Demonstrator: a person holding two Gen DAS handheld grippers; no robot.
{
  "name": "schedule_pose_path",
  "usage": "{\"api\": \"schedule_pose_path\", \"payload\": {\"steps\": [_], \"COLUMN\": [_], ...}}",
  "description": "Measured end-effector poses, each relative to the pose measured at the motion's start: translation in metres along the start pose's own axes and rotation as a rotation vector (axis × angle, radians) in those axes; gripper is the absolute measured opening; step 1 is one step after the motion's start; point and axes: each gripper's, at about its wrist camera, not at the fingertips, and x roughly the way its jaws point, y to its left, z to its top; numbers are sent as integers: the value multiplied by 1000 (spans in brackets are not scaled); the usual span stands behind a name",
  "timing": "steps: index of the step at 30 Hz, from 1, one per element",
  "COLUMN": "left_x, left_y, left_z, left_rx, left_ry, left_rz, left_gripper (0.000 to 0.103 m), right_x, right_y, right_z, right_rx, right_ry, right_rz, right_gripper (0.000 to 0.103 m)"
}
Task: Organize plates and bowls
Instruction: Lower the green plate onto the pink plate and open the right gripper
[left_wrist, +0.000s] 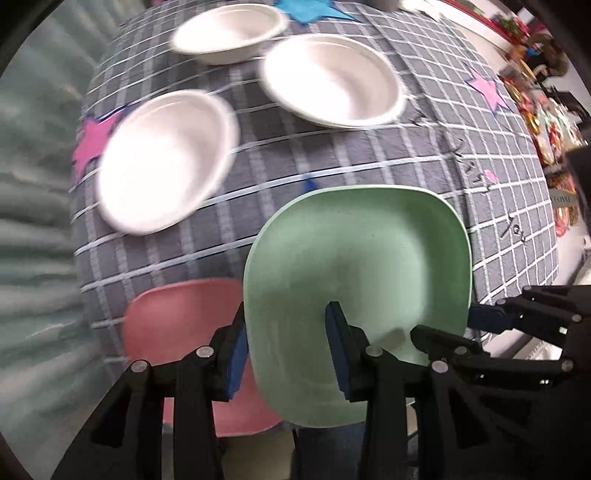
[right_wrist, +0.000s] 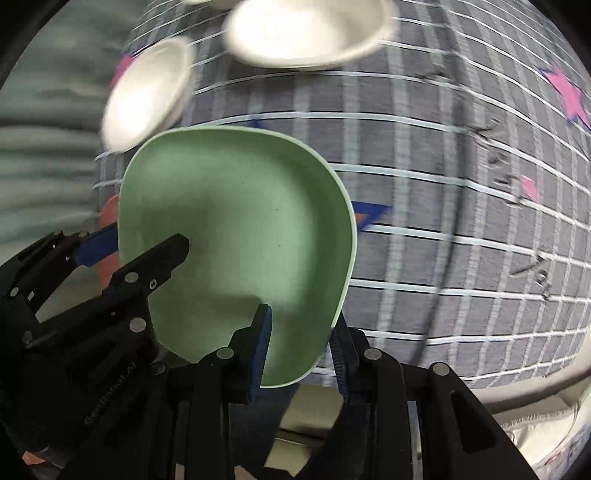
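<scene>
We've got the green plate (left_wrist: 354, 266) lifted above the table (left_wrist: 498, 206) w/ left gripper (left_wrist: 288, 354) & right gripper (right_wrist: 301, 350) each clamped on opposite rims; looks stiff, light, prob slick, so grip rims.

Both wrist cameras look steeply down along their own jaws, close above the checked table (left_wrist: 369, 155). Each frames the green plate (left_wrist: 354, 266) near centre, with white bowls (left_wrist: 166, 162) toward 11 o'clock. They share that plate, each other's gripper and the cloth's pink stars (right_wrist: 570, 98).
</scene>
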Motion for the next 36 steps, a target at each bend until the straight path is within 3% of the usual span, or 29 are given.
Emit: {"api": "schedule_pose_path", "payload": {"steps": [7,14,17,18,19,20,21,25,26,32,36], "left_x": [-8,14,22,23,21,19,17,9,6,-11,-29], "left_y": [56,91,108,119,126,132,139,162,164,145,116], "left_z": [-28,-55,-64,-71,-77,-81,-84,-90,-89,-83,-76], "left_rx": [-72,-147,-171,-184,-205,-222,-231,-209,-202,-180,-121], "left_ry": [26,61,72,67,56,50,49,30,22,-31,-64], "left_rz": [67,78,80,93,107,106,102,105,97,-8,-22], "left_gripper": [46,47,64,73,77,77,78,79,79,80,80], "right_x": [26,57,68,71,69,58,50,32,29,13,-2], "right_y": [93,141,158,147,148,124,111,95,74,34,17], "right_z": [6,10,13,8,10,4,1,6,6,2,1], "right_rx": [-136,-183,-190,-194,-199,-207,-215,-166,-141,-25,13], "right_ry": [63,114,132,128,119,101,77,45,49,20,1], "right_rz": [47,33,32,24,4,-6,-5,-17,-25,-60,-71], "right_gripper": [34,34,35,41,67,91,96,98,102,102,102]}}
